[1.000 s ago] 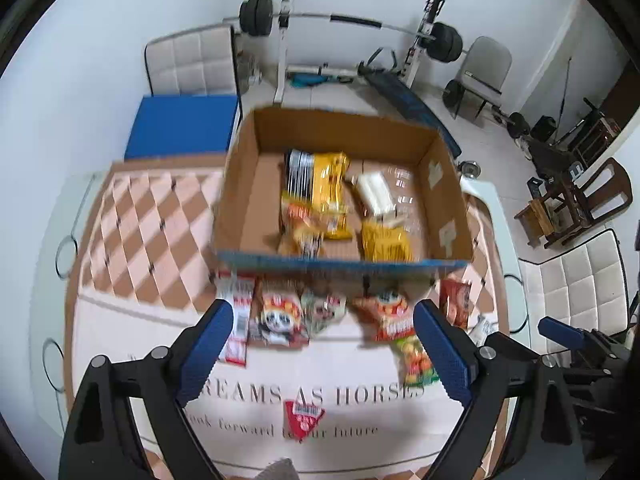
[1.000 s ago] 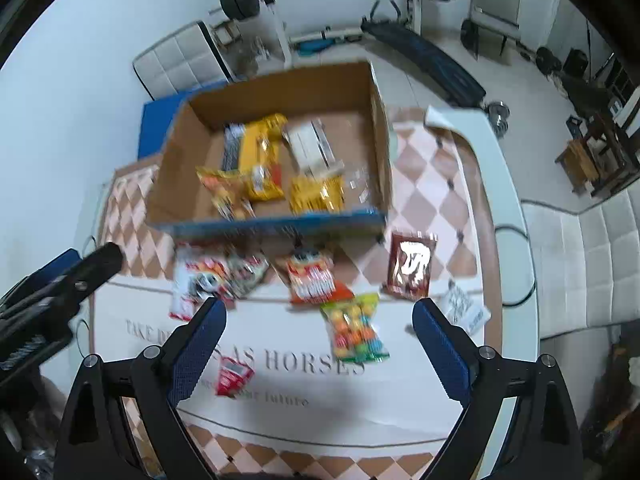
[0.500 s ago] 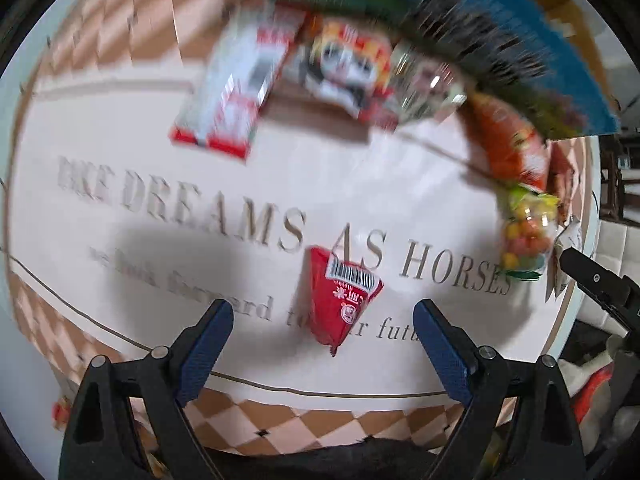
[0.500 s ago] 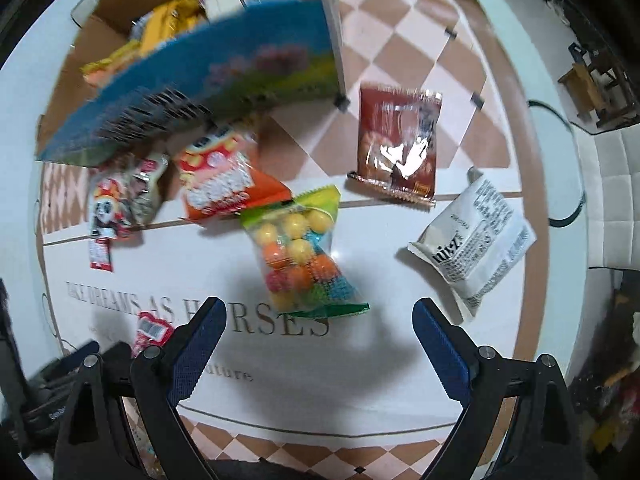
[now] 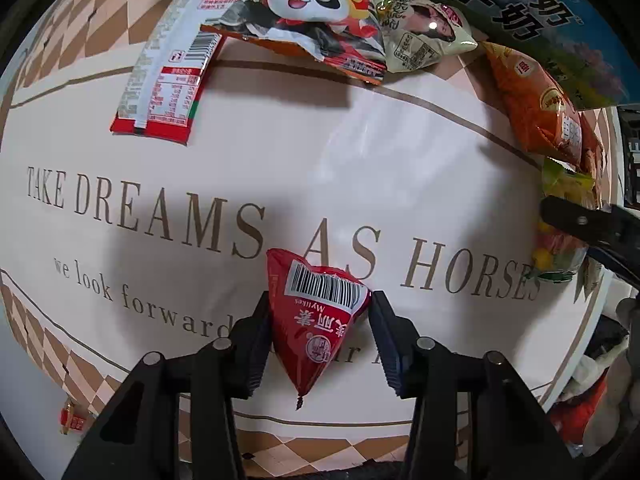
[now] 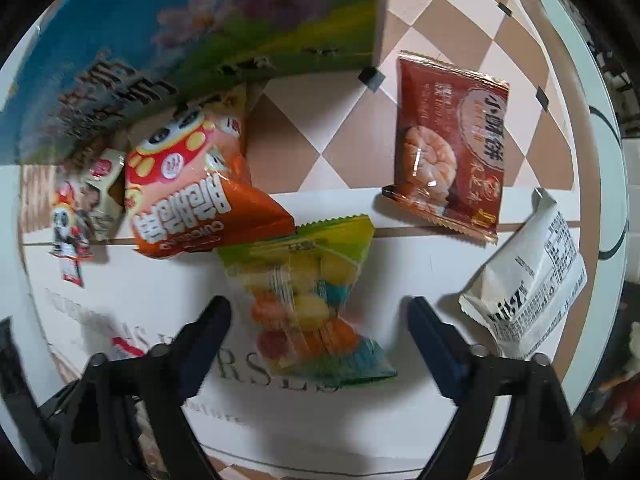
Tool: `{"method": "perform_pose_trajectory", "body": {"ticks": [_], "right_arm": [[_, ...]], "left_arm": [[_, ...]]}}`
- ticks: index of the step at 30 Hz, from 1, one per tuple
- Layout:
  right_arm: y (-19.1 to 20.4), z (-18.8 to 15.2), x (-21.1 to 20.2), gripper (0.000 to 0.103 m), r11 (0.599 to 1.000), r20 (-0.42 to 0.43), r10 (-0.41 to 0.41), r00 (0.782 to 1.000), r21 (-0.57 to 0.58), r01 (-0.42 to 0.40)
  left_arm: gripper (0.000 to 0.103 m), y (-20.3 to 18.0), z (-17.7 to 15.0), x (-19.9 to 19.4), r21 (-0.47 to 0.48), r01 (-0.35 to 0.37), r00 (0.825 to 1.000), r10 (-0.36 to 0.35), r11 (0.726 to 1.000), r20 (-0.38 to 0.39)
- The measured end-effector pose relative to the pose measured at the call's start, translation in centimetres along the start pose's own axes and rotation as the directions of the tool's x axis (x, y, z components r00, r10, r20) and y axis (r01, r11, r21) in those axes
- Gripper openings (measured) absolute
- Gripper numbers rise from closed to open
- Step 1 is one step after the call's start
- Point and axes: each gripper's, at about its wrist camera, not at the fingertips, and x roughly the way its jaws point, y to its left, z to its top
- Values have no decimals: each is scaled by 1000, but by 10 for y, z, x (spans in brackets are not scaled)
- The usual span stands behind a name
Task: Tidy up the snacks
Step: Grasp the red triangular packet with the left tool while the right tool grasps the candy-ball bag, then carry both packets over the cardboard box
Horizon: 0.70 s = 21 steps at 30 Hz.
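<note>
- Your left gripper (image 5: 318, 336) has its jaws closed in against both sides of the red triangular packet (image 5: 316, 320), which lies on the tablecloth (image 5: 360, 160) across the printed lettering; whether the pads press it or only touch it, you cannot tell.
- Bare cloth lies between that packet and the row of snacks along the box (image 5: 540, 20): the long red-and-white packet (image 5: 168, 72), the panda bag (image 5: 312, 16), a pale packet (image 5: 420, 36) and the orange bag (image 5: 536, 104).
- Your right gripper (image 6: 318, 336) is spread wide, its jaws on either side of the bag of coloured balls (image 6: 312, 304) and not touching it.
- The orange bag's corner overlaps that candy bag's top edge; the white packet (image 6: 528, 280) lies just beside your right jaw, near the table's rim.
- The brown biscuit packet (image 6: 448, 144) lies apart, by the box corner.
- The box wall blocks its inside in both views.
- At the left view's right edge the candy bag is partly covered by your other gripper, and the right view's left side is blurred.
</note>
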Motion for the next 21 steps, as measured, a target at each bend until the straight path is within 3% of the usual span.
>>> {"method": "perform_pose_trajectory", "body": {"ticks": [2, 3, 7, 13, 16, 21], "right_arm": [[4, -2, 0, 71, 1000, 19, -24, 1000, -16, 24], [7, -4, -2, 59, 999, 30, -24, 999, -22, 24], [17, -18, -1, 51, 999, 39, -35, 999, -20, 36], [12, -47, -8, 49, 998, 4, 43, 999, 45, -44], [11, -61, -27, 49, 991, 14, 108, 994, 74, -109], [19, -62, -88, 49, 977, 100, 192, 976, 78, -200]], "left_arm": [[42, 1, -4, -2, -2, -9, 1000, 9, 1000, 13], [42, 2, -3, -6, -2, -12, 1000, 12, 1000, 14], [41, -2, -6, -11, 4, -17, 1000, 16, 1000, 26], [41, 4, -6, -50, 48, 4, 998, -7, 999, 60], [41, -4, -10, -92, 103, 23, 991, -36, 994, 125], [41, -18, 4, -176, 174, 85, 961, -127, 981, 247]]}}
